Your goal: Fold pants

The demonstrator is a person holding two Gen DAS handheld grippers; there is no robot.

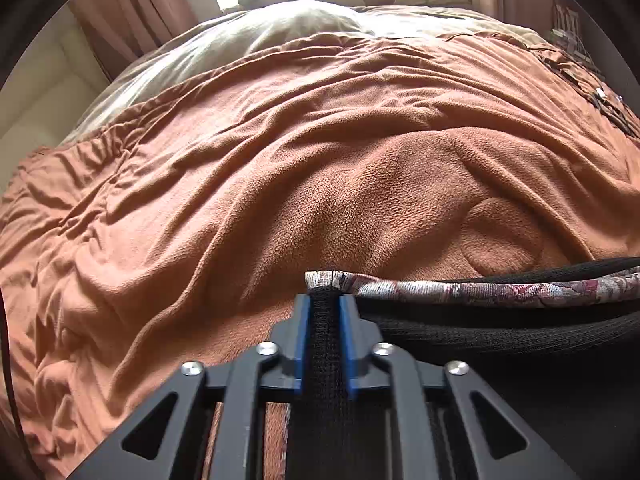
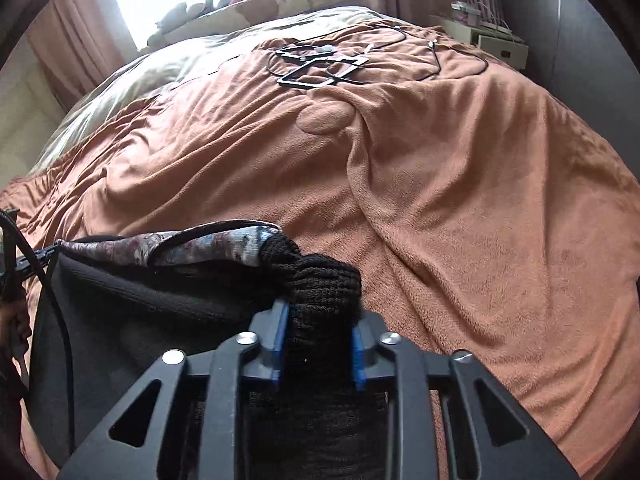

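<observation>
The pants (image 1: 500,332) are black knit with a floral patterned lining at the waistband (image 1: 480,288). My left gripper (image 1: 325,300) is shut on one end of the waistband, black cloth pinched between its blue pads. My right gripper (image 2: 320,312) is shut on a bunched black knit end of the pants (image 2: 324,276). The waistband (image 2: 200,246) stretches between the two grippers, held above the orange blanket. The left gripper also shows at the far left of the right wrist view (image 2: 40,260). The rest of the pants hangs below, mostly hidden.
An orange fleece blanket (image 2: 440,200) covers the bed. Black cables and frame-like objects (image 2: 320,68) lie at its far right side. A beige duvet (image 1: 260,36), pillows and plush toys lie at the head. A white nightstand (image 2: 488,36) stands at the far right.
</observation>
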